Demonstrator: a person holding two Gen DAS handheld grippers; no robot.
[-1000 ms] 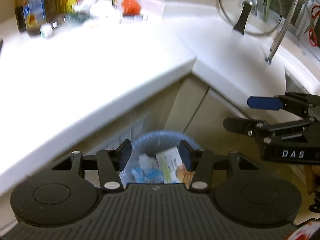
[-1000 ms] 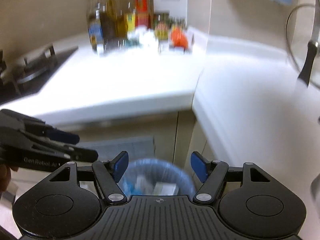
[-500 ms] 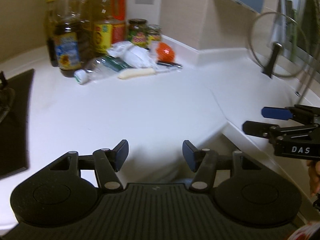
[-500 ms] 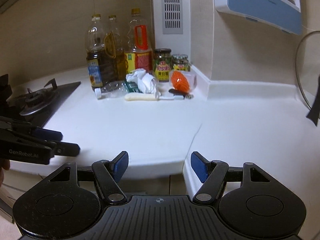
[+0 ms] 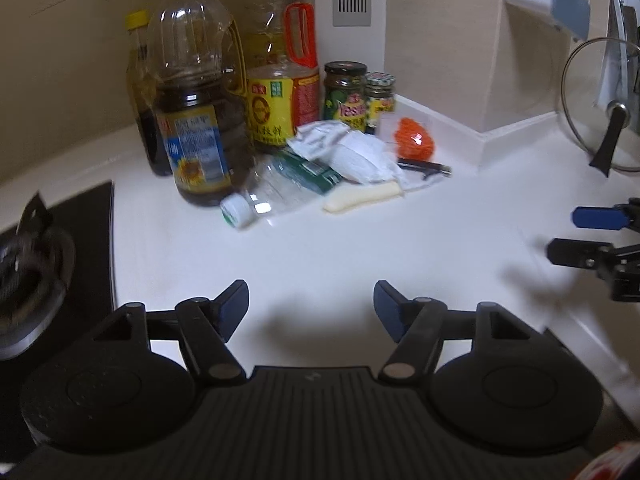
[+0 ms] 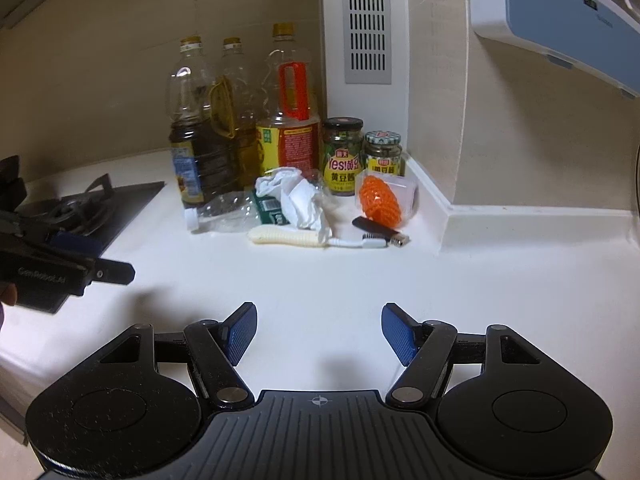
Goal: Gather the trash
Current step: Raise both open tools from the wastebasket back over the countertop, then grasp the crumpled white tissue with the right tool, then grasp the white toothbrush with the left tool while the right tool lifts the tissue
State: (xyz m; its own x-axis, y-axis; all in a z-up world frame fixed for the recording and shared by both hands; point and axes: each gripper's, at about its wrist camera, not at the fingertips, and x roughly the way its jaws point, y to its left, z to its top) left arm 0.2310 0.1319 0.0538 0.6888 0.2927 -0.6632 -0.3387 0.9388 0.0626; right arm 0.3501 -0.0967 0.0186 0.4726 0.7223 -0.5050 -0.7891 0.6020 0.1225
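At the bottom of each wrist view we see our own tongs, matte black with ribbed blue pads. The left tongs have just been opening and stand apart with nothing between them; the right tongs gape equally, empty too. Both hang over the smooth, glossy white surface.

Beyond, at mid-frame, lies the trash. A crushed clear plastic bottle lies on its side, long axis running left to right, white cap toward the left. Just beside it, a cream ribbed brush lies lengthwise along the same line, bristle end to the right. Crumpled white paper sits behind them, touching the bottle. To the right, a knobbly orange ball sits in a clear tub.

Farthest back, tall oil bottles and two lidded glass jars stand upright against the beige wall.
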